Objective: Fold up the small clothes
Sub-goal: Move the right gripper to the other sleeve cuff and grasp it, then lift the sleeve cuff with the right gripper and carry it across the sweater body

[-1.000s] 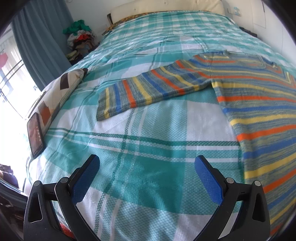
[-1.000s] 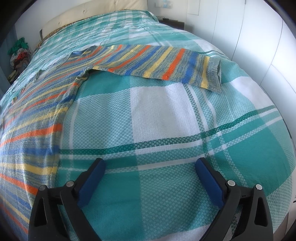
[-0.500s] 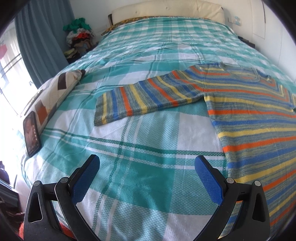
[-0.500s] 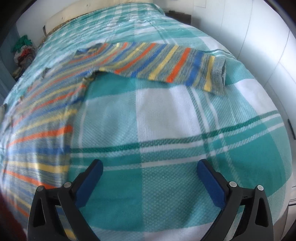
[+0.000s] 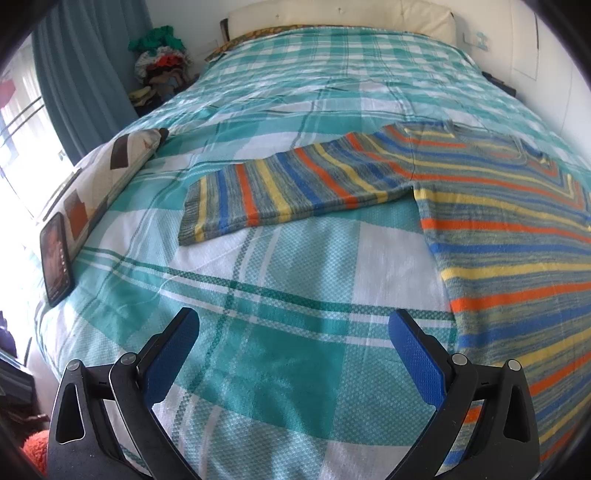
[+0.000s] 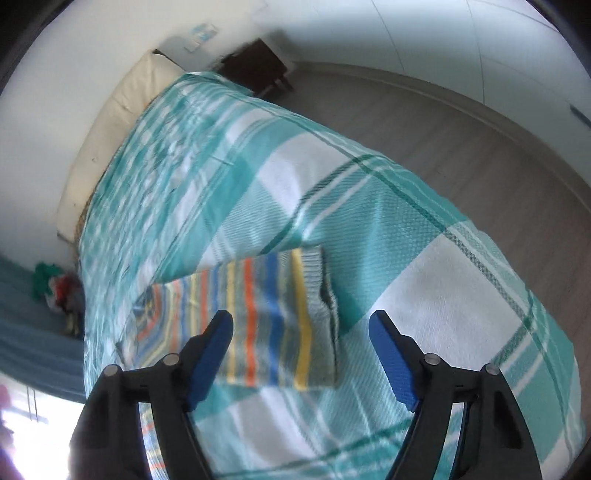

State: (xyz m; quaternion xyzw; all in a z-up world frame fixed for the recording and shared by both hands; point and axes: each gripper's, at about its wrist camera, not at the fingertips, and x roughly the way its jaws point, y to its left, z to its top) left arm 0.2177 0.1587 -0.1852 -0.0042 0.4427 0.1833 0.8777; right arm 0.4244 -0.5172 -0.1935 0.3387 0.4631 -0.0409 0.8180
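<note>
A knitted sweater (image 5: 517,240) with orange, blue and yellow stripes lies flat on the teal plaid bedspread (image 5: 280,369). Its left sleeve (image 5: 288,192) stretches out toward the pillow. My left gripper (image 5: 293,332) hovers open over bare bedspread below that sleeve, nothing between its fingers. In the blurred right wrist view, the other sleeve (image 6: 273,317) lies straight ahead with its grey cuff (image 6: 317,291) at the right end. My right gripper (image 6: 301,328) hangs over this sleeve end, its jaws closing; the cuff shows between the fingers but the pads are not touching it.
A patterned pillow (image 5: 107,177) and a dark phone (image 5: 55,254) lie at the bed's left edge beside a blue curtain (image 5: 85,74). A heap of clothes (image 5: 159,62) sits near the headboard (image 5: 332,14). A dark nightstand (image 6: 258,66) and wooden floor (image 6: 443,122) border the bed's right side.
My right gripper has swung and rolled toward the right sleeve's cuff, which now sits between its fingers, and its jaws stand narrower. The left gripper has barely shifted.
</note>
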